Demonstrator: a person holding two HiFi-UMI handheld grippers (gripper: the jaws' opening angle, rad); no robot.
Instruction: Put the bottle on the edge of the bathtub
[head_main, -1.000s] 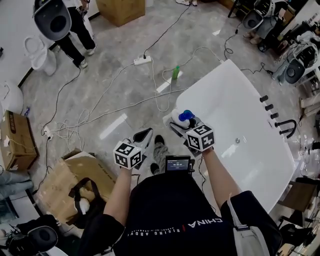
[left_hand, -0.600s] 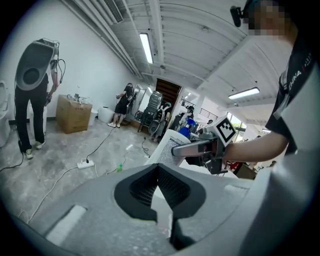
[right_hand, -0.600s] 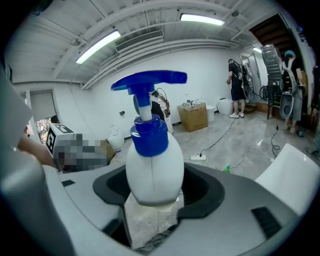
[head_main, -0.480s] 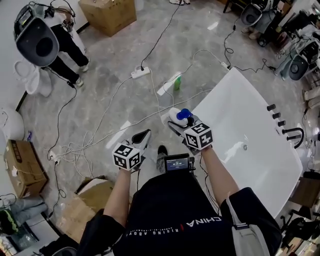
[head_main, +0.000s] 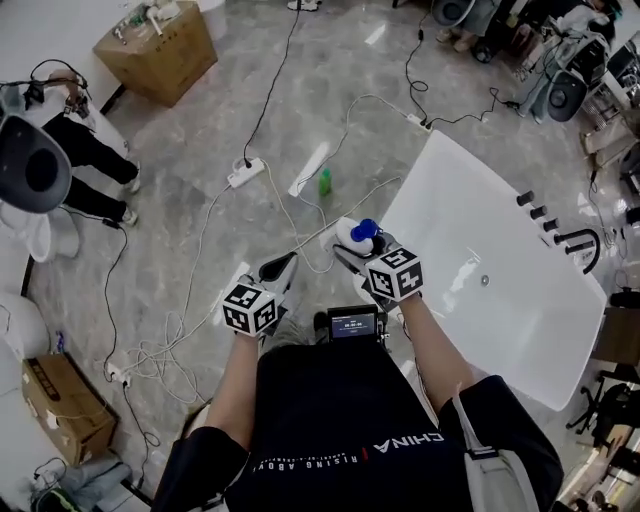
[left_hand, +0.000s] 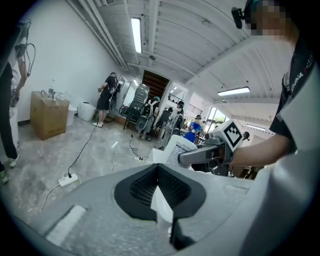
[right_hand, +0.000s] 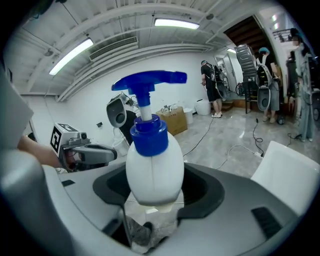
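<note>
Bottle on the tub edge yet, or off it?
Off: the right tongs grip the bottle beside the bathtub, short of its rim.

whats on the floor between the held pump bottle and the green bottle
In the head view, a white cable crosses the floor between the pump bottle and the green bottle.

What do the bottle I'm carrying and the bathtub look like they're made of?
Bottle: probably plastic. It has a smooth, white, semi-matte body with a faint mould seam. Its blue pump head looks like slightly glossier plastic. Bathtub: glossy white, acrylic or enamel, can't tell which. Bright reflections streak its inner surface.
</note>
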